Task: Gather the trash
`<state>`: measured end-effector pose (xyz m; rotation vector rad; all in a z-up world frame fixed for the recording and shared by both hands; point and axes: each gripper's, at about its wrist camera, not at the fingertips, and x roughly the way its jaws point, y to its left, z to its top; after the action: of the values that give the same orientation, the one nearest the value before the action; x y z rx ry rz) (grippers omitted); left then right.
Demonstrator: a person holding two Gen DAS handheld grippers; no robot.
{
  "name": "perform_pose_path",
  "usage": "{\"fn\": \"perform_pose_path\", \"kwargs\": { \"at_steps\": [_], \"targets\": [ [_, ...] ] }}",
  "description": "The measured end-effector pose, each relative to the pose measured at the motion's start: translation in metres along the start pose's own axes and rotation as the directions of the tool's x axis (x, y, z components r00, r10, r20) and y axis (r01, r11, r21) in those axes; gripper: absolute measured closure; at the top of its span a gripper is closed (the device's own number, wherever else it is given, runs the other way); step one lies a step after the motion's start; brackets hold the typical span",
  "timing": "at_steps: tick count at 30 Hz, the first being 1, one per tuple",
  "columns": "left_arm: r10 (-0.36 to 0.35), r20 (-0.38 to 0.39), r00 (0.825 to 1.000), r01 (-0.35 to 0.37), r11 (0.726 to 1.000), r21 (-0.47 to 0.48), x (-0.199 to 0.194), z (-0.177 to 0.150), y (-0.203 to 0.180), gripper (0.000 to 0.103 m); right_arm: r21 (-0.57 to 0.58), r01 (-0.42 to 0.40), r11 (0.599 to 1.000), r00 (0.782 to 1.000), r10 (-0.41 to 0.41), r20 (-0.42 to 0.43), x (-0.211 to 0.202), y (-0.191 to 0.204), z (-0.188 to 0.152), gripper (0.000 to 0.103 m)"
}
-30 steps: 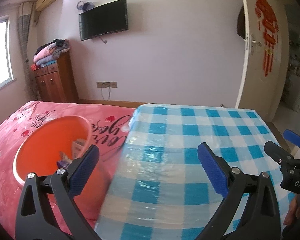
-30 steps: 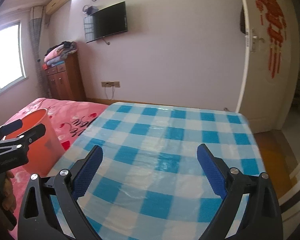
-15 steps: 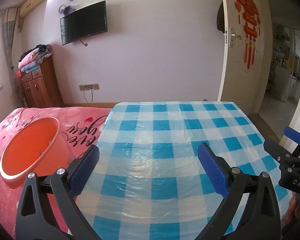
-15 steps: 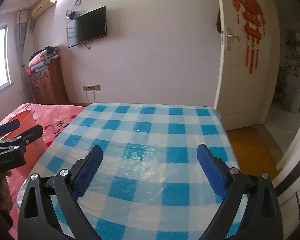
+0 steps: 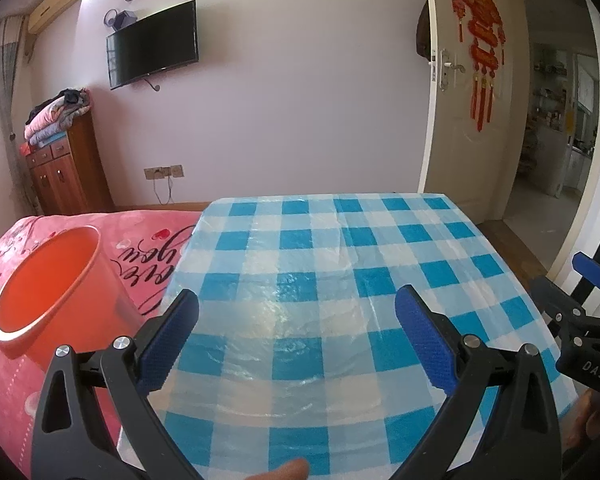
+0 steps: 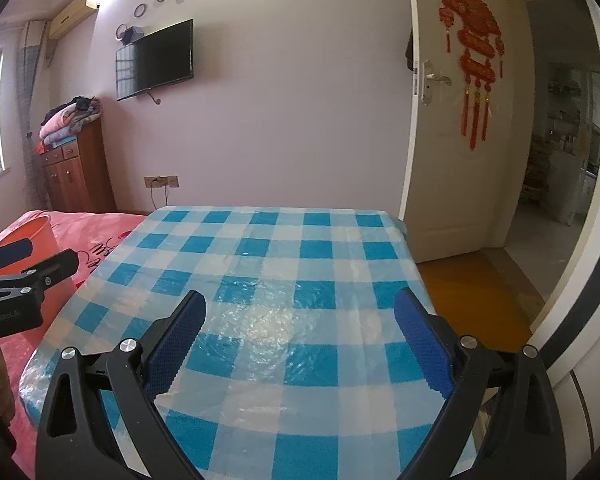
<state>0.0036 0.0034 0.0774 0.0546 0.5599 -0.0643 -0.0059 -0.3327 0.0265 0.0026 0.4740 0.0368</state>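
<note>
An orange bucket [image 5: 52, 280] stands on the pink bed cover, left of the table; its inside is hidden from this angle. In the right wrist view the bucket [image 6: 40, 232] is partly hidden behind my left gripper [image 6: 48, 254]. The table [image 5: 320, 240] wears a blue-and-white checked cloth under clear plastic, and I see no trash on it. My left gripper [image 5: 296, 304] is open and empty above the table's near left part. My right gripper [image 6: 300, 304] hovers open and empty over the near edge of the table [image 6: 280, 248]; in the left wrist view the right gripper [image 5: 564, 280] shows at the right.
A pink bed cover [image 5: 20, 360] lies left of the table. A wooden cabinet [image 5: 64, 176] with folded blankets and a wall TV [image 5: 152, 48] are at the back. An open door [image 6: 452, 140] with a red ornament leads to a doorway on the right. A person's fingertip [image 5: 288, 470] shows at the bottom.
My left gripper has pulled back and to the right, away from the bucket, whose contents have dropped out of sight. The right wrist view has also shifted right. Both grippers stayed open.
</note>
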Motion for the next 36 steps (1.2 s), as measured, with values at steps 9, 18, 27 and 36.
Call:
{"fn": "perform_pose_path", "kwargs": {
  "at_steps": [9,18,27,36],
  "targets": [
    [0.014,0.02,1.0,-0.014,1.0,-0.002,-0.014,-0.006,-0.006,0.004,0.008,0.028,1.0,0.999,-0.028,0.016,-0.018,-0.005,-0.008,0.009],
    [0.003,0.01,1.0,-0.002,0.999,-0.039,-0.015,-0.006,0.001,0.004,-0.001,0.022,1.0,1.0,-0.022,0.021,-0.021,-0.002,-0.009,0.009],
    [0.004,0.004,1.0,-0.004,1.0,-0.03,-0.004,-0.01,-0.002,0.004,0.006,0.004,1.0,1.0,-0.004,-0.006,-0.009,-0.002,-0.01,0.008],
    [-0.015,-0.078,0.997,0.012,0.999,-0.033,0.035,-0.021,-0.009,0.004,0.022,-0.012,1.0,0.995,0.014,-0.095,0.031,-0.003,-0.02,0.008]
  ]
}}
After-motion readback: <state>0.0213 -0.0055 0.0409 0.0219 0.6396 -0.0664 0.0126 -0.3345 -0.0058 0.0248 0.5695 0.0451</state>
